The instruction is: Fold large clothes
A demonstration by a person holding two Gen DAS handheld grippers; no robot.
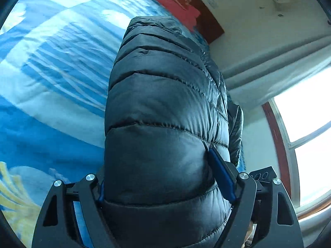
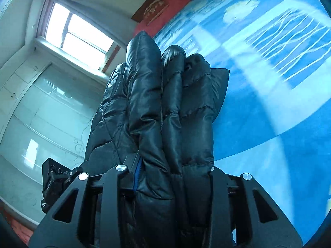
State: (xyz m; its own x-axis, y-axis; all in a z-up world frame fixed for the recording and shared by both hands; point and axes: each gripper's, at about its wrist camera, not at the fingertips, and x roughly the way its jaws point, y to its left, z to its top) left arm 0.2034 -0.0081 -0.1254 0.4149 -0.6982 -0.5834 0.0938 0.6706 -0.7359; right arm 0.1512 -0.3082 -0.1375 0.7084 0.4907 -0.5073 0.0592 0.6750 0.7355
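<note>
A black quilted puffer jacket (image 1: 163, 107) fills the middle of the left wrist view. My left gripper (image 1: 163, 177) is shut on a thick fold of it; one blue finger pad (image 1: 222, 177) shows on the right, the other is mostly hidden by fabric. In the right wrist view the same jacket (image 2: 165, 111) is bunched in several folds between the fingers of my right gripper (image 2: 173, 169), which is shut on it. Both grippers hold the jacket lifted over a blue and white patterned bed cover (image 1: 51, 66), also seen in the right wrist view (image 2: 269, 72).
A red pillow (image 1: 175, 2) lies at the head of the bed against a dark wooden headboard (image 1: 209, 22). A bright window (image 2: 76, 35) and glass-fronted wardrobe doors (image 2: 41, 119) stand beside the bed. A window also shows in the left wrist view (image 1: 306, 119).
</note>
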